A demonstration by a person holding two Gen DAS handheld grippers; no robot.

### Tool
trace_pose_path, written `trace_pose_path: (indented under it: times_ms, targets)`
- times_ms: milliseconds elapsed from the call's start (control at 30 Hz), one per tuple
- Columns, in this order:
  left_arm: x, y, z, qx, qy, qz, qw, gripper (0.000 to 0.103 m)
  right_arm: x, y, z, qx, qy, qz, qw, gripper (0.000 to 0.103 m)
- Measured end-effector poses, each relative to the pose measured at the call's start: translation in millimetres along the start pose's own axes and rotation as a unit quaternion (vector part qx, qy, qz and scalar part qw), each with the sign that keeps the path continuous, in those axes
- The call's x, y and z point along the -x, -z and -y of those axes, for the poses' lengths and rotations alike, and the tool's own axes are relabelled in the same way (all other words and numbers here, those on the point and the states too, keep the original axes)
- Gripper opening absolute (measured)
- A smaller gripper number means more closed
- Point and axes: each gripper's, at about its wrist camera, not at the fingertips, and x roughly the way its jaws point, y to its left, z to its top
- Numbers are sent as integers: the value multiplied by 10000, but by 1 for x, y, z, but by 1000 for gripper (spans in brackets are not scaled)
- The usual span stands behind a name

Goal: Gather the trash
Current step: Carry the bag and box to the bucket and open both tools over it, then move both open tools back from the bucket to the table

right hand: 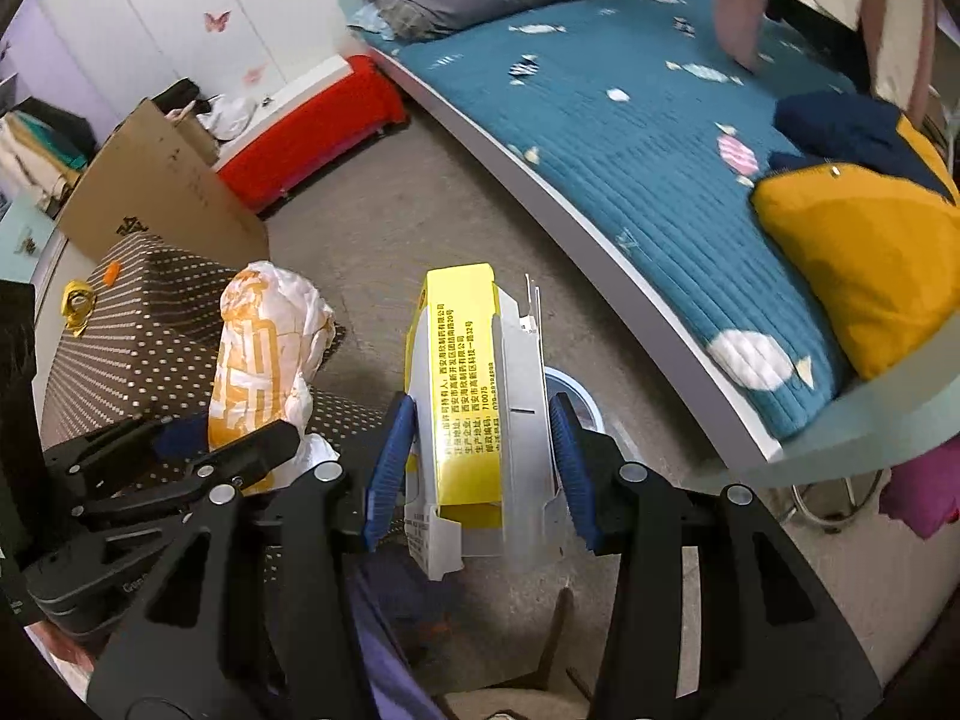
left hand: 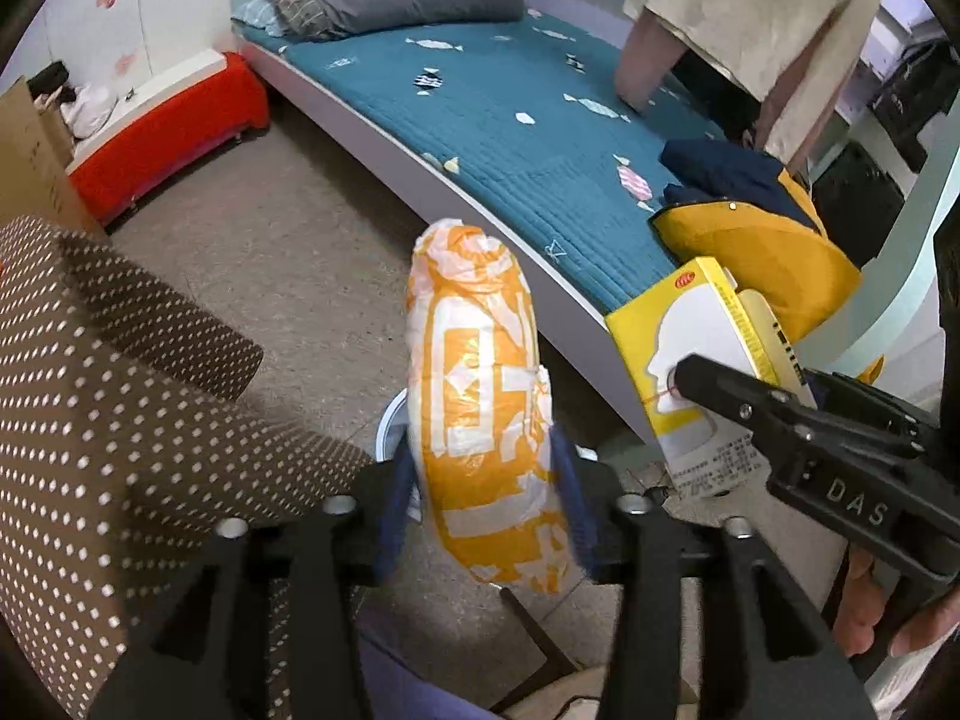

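Note:
My left gripper (left hand: 483, 468) is shut on a crumpled orange-and-white plastic bag (left hand: 480, 396) and holds it above the floor. The bag also shows in the right wrist view (right hand: 264, 348), with the left gripper (right hand: 228, 438) on it. My right gripper (right hand: 480, 450) is shut on an opened yellow-and-white carton (right hand: 474, 408), held upright in the air. The carton also shows in the left wrist view (left hand: 690, 372) at the right, beside the bag. A white round bin rim (right hand: 576, 396) shows below the carton, and its rim shows in the left wrist view (left hand: 390, 426) behind the bag.
A bed with a teal quilt (left hand: 510, 138) runs across the right. A yellow and navy garment (right hand: 870, 252) lies on it. A brown dotted box (left hand: 120, 420) stands at the left with a yellow wrapper (right hand: 78, 306) on it. A red bench (left hand: 168, 132) and cardboard (right hand: 162, 192) stand further back.

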Motion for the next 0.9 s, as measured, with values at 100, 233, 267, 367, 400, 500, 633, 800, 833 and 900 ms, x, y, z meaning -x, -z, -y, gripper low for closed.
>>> trace_pose_path:
  times_ms: [100,233,267,367,400,500,633,800,833,900]
  targets:
    - [-8,-4,7,5,-81,29,10000,68,-2,2,11,-99,38,-27,9999,46]
    - [-15,-6,7,53,-120,-63,9999,68,-7,4,21,-186,65,-95,9998,46]
    - [-16,-5,4,68,-149,-81,9998,68,-8,4,22,-191,65,-115,9997,46]
    - [-16,-3,-4,109,-210,-122,9996,68,-17,5,18,-143,38,-207,9997,46]
    - [-16,-2,-7,136,-240,-125,9995,68,-19,5,15,-125,26,-231,9997,46]
    - [-11,1,-22,271,-315,-132,9991,68,-29,4,7,-135,-58,-331,9993,47]
    - [-3,1,-39,397,-423,-99,9983,69,-34,-3,-6,-101,-191,-280,9994,70]
    - [9,1,-49,487,-421,2,9979,71,-28,-7,-17,-31,-187,-102,9998,77]
    - [10,1,-49,484,-420,6,9979,71,-28,-8,-19,-6,-230,-126,9997,77]
    - [12,3,-52,486,-412,14,9980,71,-29,-7,-23,47,-219,-142,9996,77]
